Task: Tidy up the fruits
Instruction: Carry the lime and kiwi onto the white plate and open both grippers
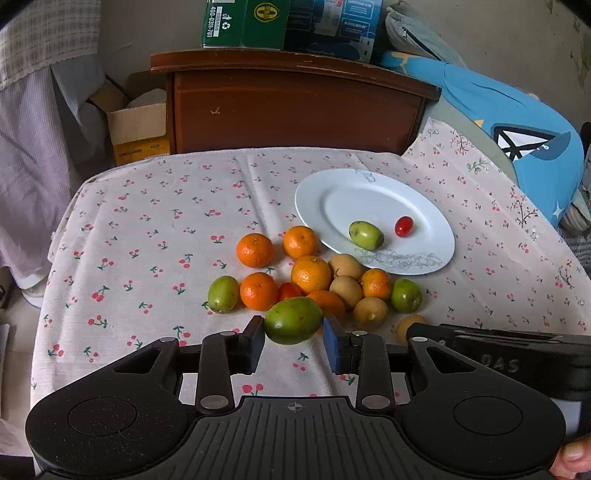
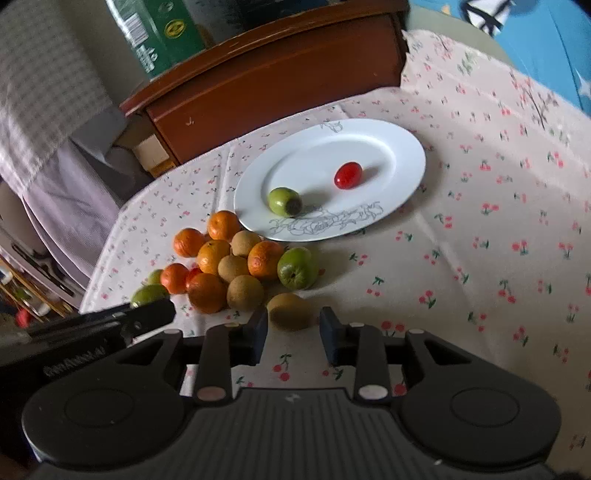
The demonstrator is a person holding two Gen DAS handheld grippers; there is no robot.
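Observation:
A white plate [image 1: 332, 192] [image 2: 399, 147] holds a green fruit [image 1: 365, 234] [image 2: 283, 200] and a red cherry tomato [image 1: 403, 226] [image 2: 347, 175]. In front of it lies a pile of oranges [image 1: 310, 274] [image 2: 212, 256], brown fruits [image 1: 346, 290] [image 2: 245, 291] and green fruits [image 1: 223, 294] [image 2: 297, 267]. My left gripper [image 1: 293, 332] is shut on a green fruit [image 1: 293, 320], held just above the cloth at the pile's near edge. My right gripper [image 2: 291, 325] is open, its fingers on either side of a brown fruit [image 2: 289, 311] on the cloth.
The table has a cherry-print cloth [image 1: 147, 229] [image 2: 480, 229]. A brown wooden cabinet [image 1: 291, 107] [image 2: 273, 81] stands behind it, with boxes [image 1: 243, 22] on top. A cardboard box [image 1: 136, 125] sits at the left, a blue cushion [image 1: 517, 140] at the right.

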